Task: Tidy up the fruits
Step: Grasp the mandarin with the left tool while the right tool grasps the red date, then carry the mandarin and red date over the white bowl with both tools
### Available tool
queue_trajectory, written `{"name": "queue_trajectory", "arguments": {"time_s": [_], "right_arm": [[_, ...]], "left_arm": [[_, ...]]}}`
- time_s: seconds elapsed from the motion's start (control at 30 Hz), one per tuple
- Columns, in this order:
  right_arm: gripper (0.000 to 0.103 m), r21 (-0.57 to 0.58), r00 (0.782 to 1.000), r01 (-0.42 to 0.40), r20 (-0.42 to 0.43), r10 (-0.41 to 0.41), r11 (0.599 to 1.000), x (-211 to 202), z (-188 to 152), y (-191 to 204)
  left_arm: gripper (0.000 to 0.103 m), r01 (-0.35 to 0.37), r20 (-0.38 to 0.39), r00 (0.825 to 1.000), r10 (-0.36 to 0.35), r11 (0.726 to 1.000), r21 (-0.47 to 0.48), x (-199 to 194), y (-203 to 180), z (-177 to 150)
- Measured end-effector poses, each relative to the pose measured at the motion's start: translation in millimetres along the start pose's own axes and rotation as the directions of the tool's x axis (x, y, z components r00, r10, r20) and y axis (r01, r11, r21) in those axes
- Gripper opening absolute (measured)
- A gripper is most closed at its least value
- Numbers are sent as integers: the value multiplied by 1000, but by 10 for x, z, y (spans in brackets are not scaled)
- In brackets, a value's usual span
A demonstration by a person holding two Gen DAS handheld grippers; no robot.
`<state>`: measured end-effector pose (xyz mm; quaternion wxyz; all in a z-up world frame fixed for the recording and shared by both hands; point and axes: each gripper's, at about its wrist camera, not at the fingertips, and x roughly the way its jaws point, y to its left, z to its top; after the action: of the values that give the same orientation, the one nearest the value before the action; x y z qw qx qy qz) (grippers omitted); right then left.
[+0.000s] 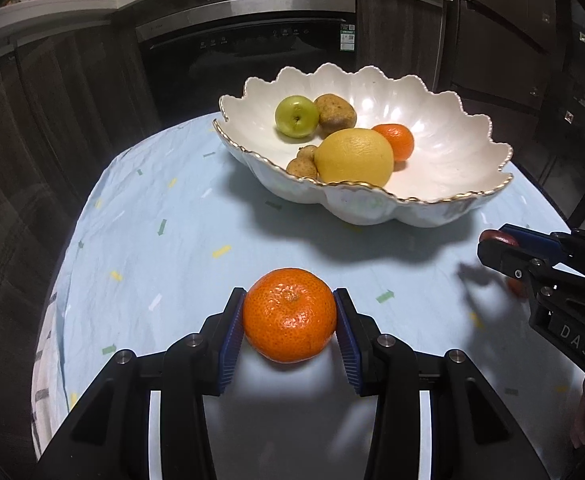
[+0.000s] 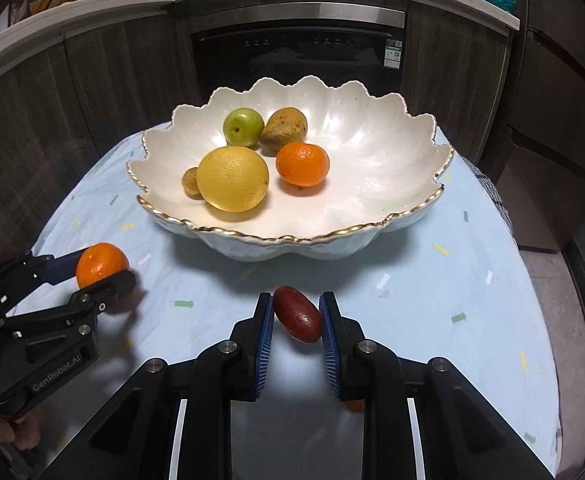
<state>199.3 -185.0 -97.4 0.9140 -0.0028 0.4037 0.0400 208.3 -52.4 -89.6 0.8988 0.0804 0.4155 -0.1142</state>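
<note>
Altogether five fruits in bowl (image 2: 372, 168), left hand-held gripper (image 1: 290, 320) clamping one mandarin (image 1: 290, 314), right hand-held gripper (image 2: 296, 316) clamping one dark-red fruit (image 2: 297, 314)

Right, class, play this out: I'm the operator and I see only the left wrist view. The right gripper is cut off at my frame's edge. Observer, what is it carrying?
Observer: The right gripper is shut on a dark red oval fruit, which sits slanted between its fingers.
Operator: Has it reached the bowl?
Observer: No, it is short of the bowl's near rim, over the tablecloth.
Operator: My view shows the tangerine in the bowl overlapped by the yellow fruit. Are they touching?
Observer: No. The tangerine in the bowl sits apart from the yellow fruit, with white bowl showing between them.
</note>
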Motion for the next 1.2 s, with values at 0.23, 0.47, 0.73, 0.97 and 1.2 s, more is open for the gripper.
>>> {"name": "queue_trajectory", "arguments": {"time_s": [0.23,0.47,0.73,0.97,1.2], "right_arm": [[25,0,999,0,44,0,1000,-245,75,3],[25,2,995,9,98,-9,1000,-452,217,-44],[25,3,988,26,153,-26,1000,-610,391,-115],[25,13,983,41,180,-43,999,-646,514,-195],[25,35,981,49,185,-55,998,-563,625,-289]], "left_arm": [[43,-1,35,999,1,1000,4,-233,-34,60],[43,-2,75,997,1,1000,14,-420,-68,202],[43,0,118,993,-3,1000,25,-557,-113,402],[43,-8,147,989,3,999,34,-596,-149,566],[43,-13,153,988,7,999,35,-502,-163,727]]}}
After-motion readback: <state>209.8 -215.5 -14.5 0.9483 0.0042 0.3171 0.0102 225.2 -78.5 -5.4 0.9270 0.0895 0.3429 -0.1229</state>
